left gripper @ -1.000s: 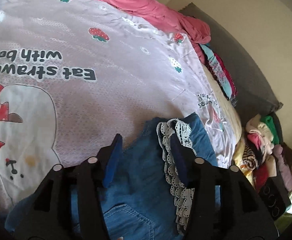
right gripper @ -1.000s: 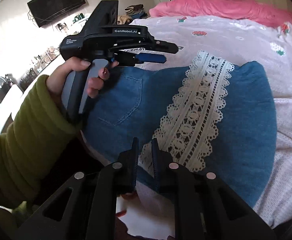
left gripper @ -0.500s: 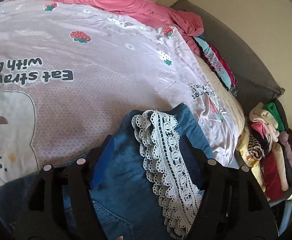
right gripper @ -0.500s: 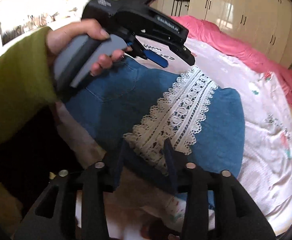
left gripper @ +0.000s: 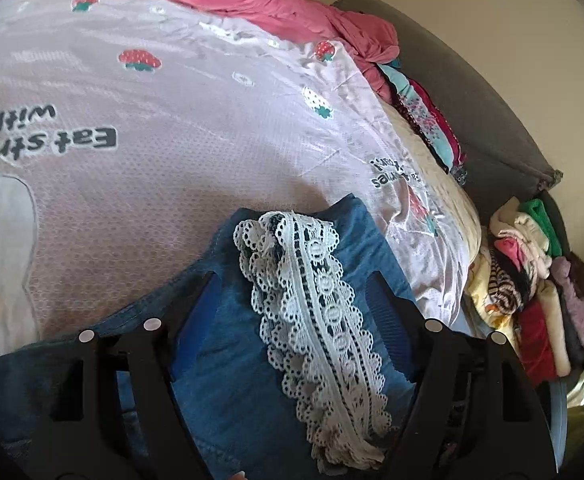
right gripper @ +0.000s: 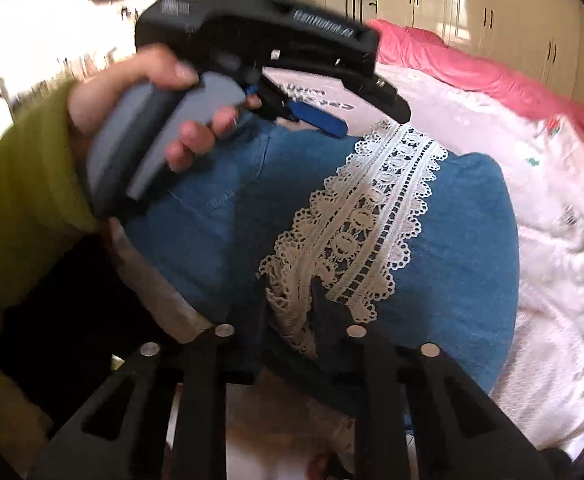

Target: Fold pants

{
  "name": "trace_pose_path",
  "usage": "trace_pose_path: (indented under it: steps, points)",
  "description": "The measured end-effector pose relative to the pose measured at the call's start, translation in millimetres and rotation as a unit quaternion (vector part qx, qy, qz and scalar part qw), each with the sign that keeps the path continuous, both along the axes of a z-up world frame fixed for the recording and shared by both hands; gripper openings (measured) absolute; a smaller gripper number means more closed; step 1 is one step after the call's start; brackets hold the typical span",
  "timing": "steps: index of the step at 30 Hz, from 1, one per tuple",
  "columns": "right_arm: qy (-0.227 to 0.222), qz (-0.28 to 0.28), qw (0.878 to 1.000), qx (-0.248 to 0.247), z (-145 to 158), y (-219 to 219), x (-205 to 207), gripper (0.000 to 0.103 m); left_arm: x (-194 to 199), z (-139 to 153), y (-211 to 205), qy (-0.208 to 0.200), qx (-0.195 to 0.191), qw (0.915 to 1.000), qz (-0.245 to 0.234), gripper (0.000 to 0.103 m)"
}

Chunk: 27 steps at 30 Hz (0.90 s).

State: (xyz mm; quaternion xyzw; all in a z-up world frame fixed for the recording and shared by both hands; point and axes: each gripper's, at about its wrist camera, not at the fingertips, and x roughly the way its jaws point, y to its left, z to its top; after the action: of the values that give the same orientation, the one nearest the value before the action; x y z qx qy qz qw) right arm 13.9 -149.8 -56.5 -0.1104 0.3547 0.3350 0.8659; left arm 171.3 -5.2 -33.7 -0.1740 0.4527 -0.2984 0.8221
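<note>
Blue denim pants (left gripper: 228, 380) with a white lace strip (left gripper: 320, 300) lie folded on the bedspread. My left gripper (left gripper: 292, 280) hovers over them, jaws wide and still opening, pads clear of the cloth. In the right wrist view a hand (right gripper: 132, 92) holds that left gripper (right gripper: 356, 116) above the far side of the pants (right gripper: 452, 240). My right gripper (right gripper: 288, 284) is at the near edge, jaws closing on the lace strip (right gripper: 384, 208), whose end bunches between the pads.
The pale bedspread (left gripper: 172, 120) with strawberry print spreads to the left. A pink blanket (left gripper: 252, 4) lies along its far edge. Folded clothes (left gripper: 532, 280) are piled beside the bed at right. White wardrobes (right gripper: 472, 12) stand behind. A green sleeve (right gripper: 20, 200) fills the left.
The left gripper's jaws spread wider and let the lace drop flat as it slid over the pants. The right gripper opened, sank to the near edge and closed on the lace end.
</note>
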Motion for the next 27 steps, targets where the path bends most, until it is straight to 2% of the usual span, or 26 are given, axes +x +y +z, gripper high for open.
trace_pose_path:
  steps: [3, 6, 7, 8, 10, 11, 12, 13, 18, 23, 25, 27]
  points:
    - [0.035, 0.003, 0.997, 0.066, 3, -22, 6, 0.017, 7, -7, -1, 0.018, -0.01, 0.9998, 0.004, 0.067]
    - [0.045, 0.004, 0.995, 0.089, 3, -31, 11, 0.017, 13, -13, -1, 0.032, -0.028, 0.9989, 0.016, 0.066]
    - [0.052, 0.002, 0.994, 0.097, 2, -32, 14, 0.017, 16, -14, -1, 0.035, -0.032, 0.9987, 0.019, 0.062]
    - [0.055, 0.002, 0.993, 0.1, 1, -34, 15, 0.017, 17, -14, -3, 0.035, -0.031, 0.9987, 0.022, 0.057]
    - [0.051, 0.003, 0.994, 0.092, 1, -33, 16, 0.017, 19, -14, -7, 0.033, -0.027, 0.9989, 0.021, 0.034]
    - [0.047, 0.003, 0.995, 0.088, 2, -31, 14, 0.017, 19, -13, -10, 0.028, -0.021, 0.9992, 0.02, 0.029]
    - [0.045, 0.003, 0.995, 0.087, 4, -26, 6, 0.017, 18, -12, -12, 0.024, -0.018, 0.9994, 0.018, 0.019]
    - [0.044, 0.003, 0.995, 0.086, 4, -26, 7, 0.017, 17, -10, -12, 0.02, -0.016, 0.9995, 0.019, 0.015]
    - [0.038, -0.002, 0.996, 0.083, 6, -19, 1, 0.017, 12, 2, -10, -0.003, -0.025, 0.9995, 0.016, 0.013]
    - [0.047, 0.009, 0.992, 0.115, 19, -18, -6, 0.017, -6, 20, 9, -0.034, -0.026, 0.9987, 0.027, 0.013]
    - [0.042, 0.021, 0.993, 0.108, 20, -10, -11, 0.017, -11, 18, 21, -0.025, -0.007, 0.9988, 0.042, 0.013]
    - [0.044, 0.03, 0.993, 0.104, 19, -3, -13, 0.017, -9, 11, 29, -0.011, -0.004, 0.9986, 0.051, 0.013]
